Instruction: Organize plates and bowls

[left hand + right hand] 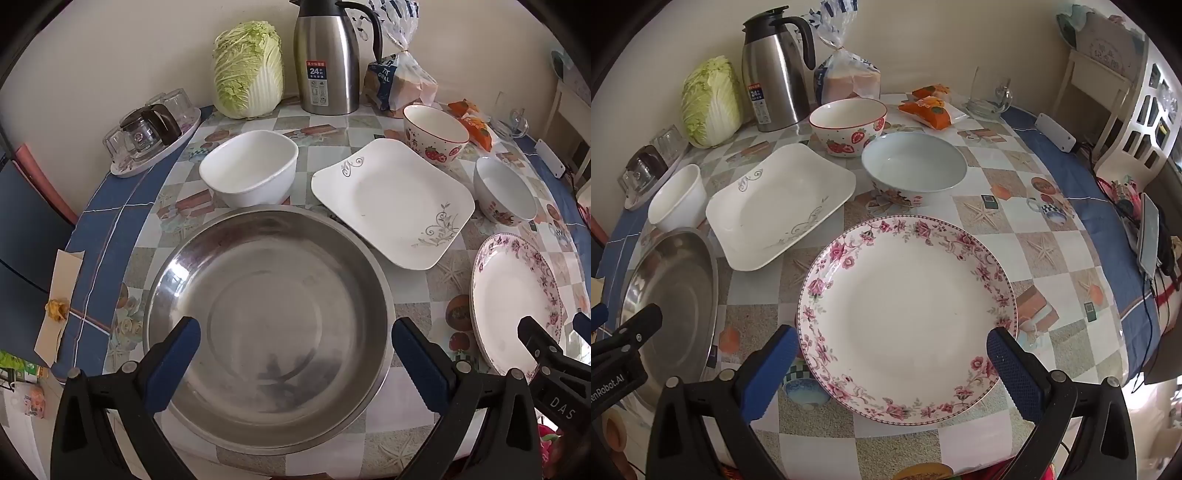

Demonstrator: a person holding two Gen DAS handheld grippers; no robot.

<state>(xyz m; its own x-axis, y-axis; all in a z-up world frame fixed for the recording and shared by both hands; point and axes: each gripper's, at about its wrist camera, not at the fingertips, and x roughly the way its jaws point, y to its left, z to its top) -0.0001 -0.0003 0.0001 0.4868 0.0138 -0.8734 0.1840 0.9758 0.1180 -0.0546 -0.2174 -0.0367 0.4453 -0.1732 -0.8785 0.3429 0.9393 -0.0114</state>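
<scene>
Left tongs [295, 354] spread over steel basin [266, 314] | right tongs [892, 363] spread astride floral plate [905, 314] | advice: pinch plate rim at 6 o'clock, lift level

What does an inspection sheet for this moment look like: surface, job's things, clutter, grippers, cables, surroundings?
Surface: table under a checked, blue-bordered cloth.
Job's things: steel basin, white square bowl, square plate, strawberry bowl, floral bowl, floral plate; all lie apart, none stacked.
Clutter: cabbage, thermos jug, bagged bread, orange snack packs, tray of glasses.
Grippers: left gripper open over the basin; right gripper open over the floral plate.
Cables: wires and a phone at the right edge.
Surroundings: cream wall, white chair.
</scene>
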